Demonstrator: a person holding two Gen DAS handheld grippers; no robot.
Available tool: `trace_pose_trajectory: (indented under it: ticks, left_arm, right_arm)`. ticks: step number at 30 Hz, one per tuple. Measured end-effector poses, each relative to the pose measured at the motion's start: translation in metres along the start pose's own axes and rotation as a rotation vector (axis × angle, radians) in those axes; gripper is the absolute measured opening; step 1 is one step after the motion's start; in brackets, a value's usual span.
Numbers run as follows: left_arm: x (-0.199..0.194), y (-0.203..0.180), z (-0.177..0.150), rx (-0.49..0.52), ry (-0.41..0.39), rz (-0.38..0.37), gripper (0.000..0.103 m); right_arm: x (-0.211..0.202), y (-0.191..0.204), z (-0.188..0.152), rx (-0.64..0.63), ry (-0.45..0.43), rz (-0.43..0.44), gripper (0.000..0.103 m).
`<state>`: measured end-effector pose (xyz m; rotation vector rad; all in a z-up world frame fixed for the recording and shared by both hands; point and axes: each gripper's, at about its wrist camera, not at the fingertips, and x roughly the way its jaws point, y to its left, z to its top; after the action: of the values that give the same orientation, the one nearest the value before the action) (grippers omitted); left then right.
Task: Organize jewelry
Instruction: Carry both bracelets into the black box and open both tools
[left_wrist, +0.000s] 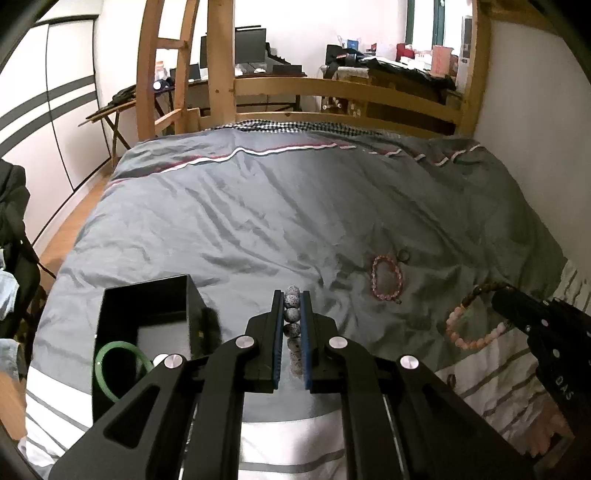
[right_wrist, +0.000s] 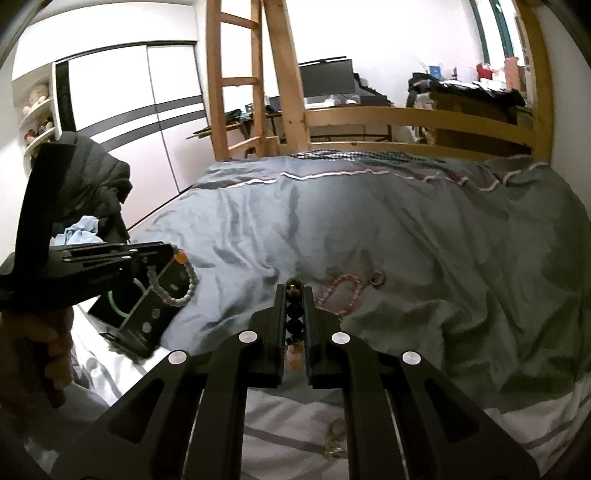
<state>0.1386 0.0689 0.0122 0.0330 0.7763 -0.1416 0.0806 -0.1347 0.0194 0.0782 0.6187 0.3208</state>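
Jewelry lies scattered on the grey duvet (left_wrist: 229, 206); black box (left_wrist: 147, 314), near left, holds a green bangle (left_wrist: 110, 369). My left gripper (left_wrist: 291, 325) is pinched on a speckled grey bead bracelet (left_wrist: 291, 314), just right of the box. My right gripper (right_wrist: 294, 321) is clamped on a dark-and-peach bead bracelet (right_wrist: 294, 317), its loop dangling free. Pink bracelet (left_wrist: 386, 277) and a small ring (left_wrist: 403, 254) rest farther right on the cloth. Judgement: strands are light and floppy, beads hard and slippery; grip across the beads. Left view shows the box interior; right view alone shows a thin chain (right_wrist: 336, 439) near me.
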Motion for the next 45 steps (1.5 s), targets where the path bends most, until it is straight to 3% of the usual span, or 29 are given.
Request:
trace_pose_trajectory:
  ticks: [24,37,45]
  left_arm:
    - [-0.043,0.081,0.0,-0.099,-0.103,0.141,0.007]
    - [-0.03,0.127,-0.014,-0.225,-0.054,0.114,0.007]
    - [-0.024,0.146,-0.021,-0.308,-0.031,0.095,0.007]
  right_arm:
    - [0.027,0.104,0.022,-0.119,0.011,0.13,0.009]
    - [0.051,0.175,0.022,-0.163,0.021,0.256,0.009]
    - [0.068,0.194,0.006,-0.164,0.058,0.324,0.009]
